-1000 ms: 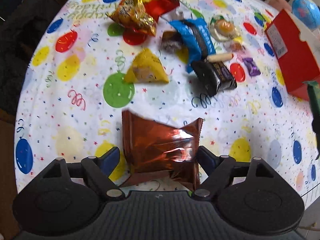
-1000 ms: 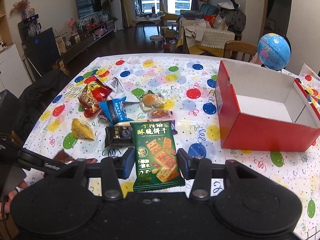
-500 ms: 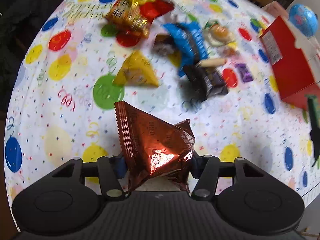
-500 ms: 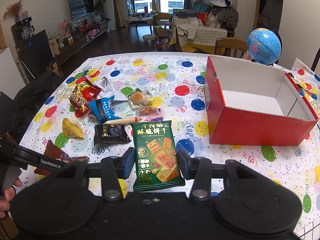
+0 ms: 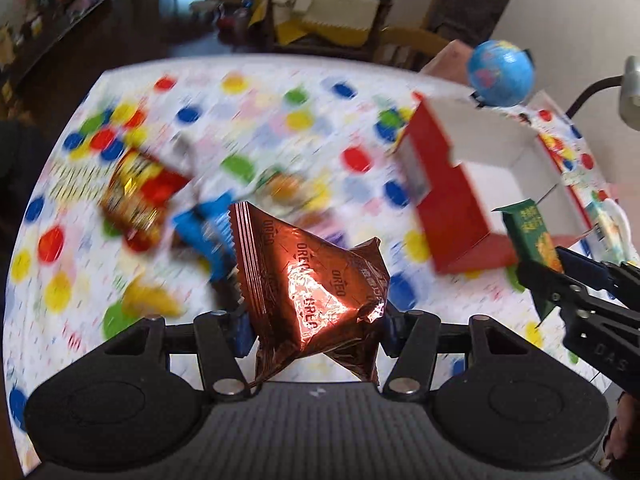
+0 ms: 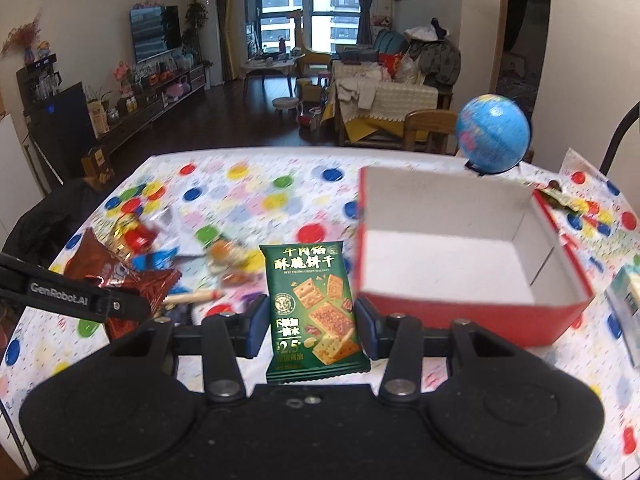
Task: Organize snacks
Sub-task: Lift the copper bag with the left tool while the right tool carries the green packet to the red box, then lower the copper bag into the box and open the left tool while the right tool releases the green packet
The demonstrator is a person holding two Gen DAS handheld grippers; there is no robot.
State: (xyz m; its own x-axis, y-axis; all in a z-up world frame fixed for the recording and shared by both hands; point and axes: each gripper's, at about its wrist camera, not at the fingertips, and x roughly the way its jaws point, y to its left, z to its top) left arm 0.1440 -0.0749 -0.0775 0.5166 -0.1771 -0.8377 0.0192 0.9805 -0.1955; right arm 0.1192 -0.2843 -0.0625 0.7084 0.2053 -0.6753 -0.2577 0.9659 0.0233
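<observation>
Gripping Oreo packet (image 5: pixel 316 280), cracker packet (image 6: pixel 312 312).

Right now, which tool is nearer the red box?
Right. The right tool holds its green packet beside the red box; the left tool sits farther off, over the snack pile.

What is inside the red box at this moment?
The red box shows only its bare white floor and walls; no snack lies inside. Its near red wall hides a strip of the floor behind it, so that strip cannot be checked.
</observation>
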